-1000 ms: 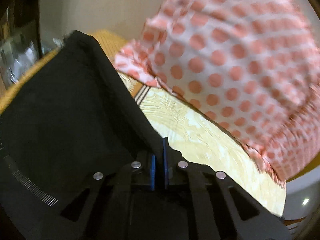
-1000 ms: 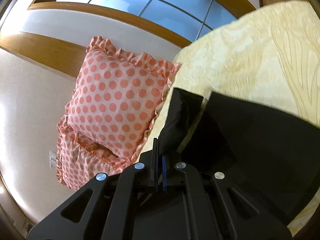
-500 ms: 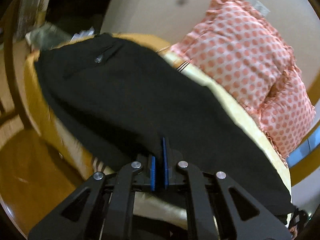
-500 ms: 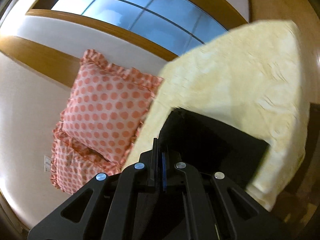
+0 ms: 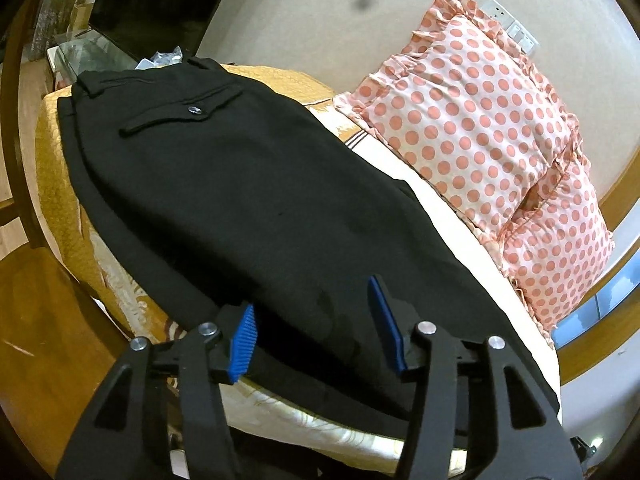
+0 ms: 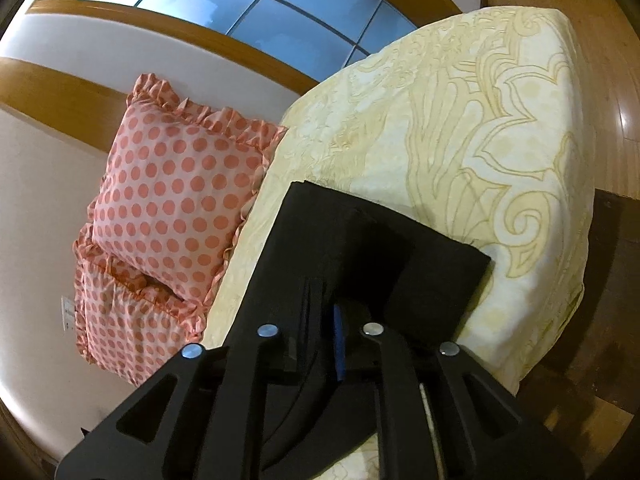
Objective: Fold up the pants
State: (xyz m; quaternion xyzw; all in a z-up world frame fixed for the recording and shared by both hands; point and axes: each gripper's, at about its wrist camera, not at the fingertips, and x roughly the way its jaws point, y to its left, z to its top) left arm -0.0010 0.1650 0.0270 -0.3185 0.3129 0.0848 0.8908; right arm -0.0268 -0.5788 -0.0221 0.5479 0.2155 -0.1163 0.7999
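Observation:
Black pants lie flat along the bed, waistband and back pocket at the far left end. My left gripper is open, its blue pads on either side of the near edge of the pants, not clamping. In the right wrist view the leg ends of the pants lie on the cream bedspread. My right gripper is open by a small gap, with the black cloth lying between and under its fingers.
Two pink polka-dot pillows lean on the wall at the bed's head; they also show in the right wrist view. The cream patterned bedspread extends right. Wooden floor lies beside the bed. A window is behind.
Both grippers lowered the pants flat onto the bed. The left gripper has opened wide and let go. The right gripper's jaws have parted slightly.

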